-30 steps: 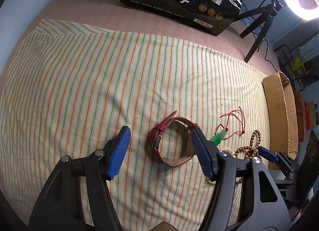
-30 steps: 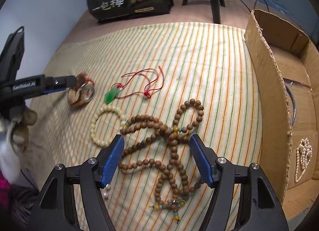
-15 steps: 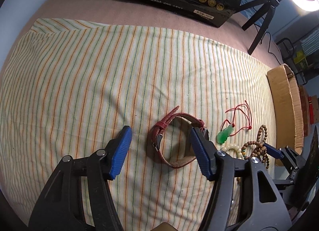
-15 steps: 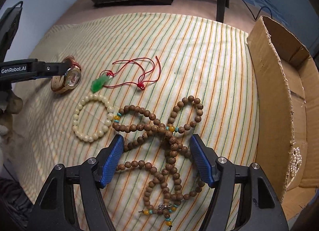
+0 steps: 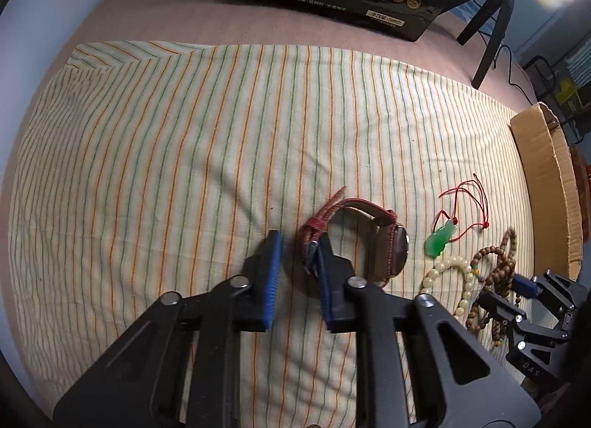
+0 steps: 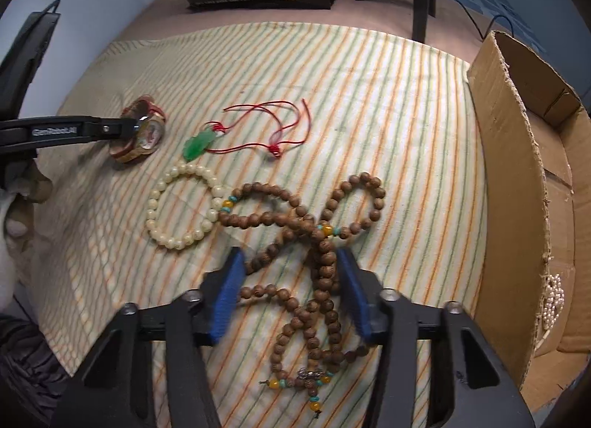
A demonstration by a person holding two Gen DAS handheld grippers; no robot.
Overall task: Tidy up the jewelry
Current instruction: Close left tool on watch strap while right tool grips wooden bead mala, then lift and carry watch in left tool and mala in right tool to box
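Down on the striped cloth [image 5: 184, 140] stands a watch [image 5: 369, 239] on edge — red woven strap, round face — its buckle touching the left gripper [image 5: 297, 265]'s right pad, jaws parted. Meanwhile the right gripper [image 6: 291, 291] gapes around brown prayer beads [image 6: 314, 243].

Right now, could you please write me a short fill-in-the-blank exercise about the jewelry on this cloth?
1. The watch has a ____ strap.
2. The pendant on the red cord is ____.
3. The right tool straddles the ____ bead necklace.
4. The cream bead bracelet lies on the ____ cloth.

Missing words: red; green; brown; striped
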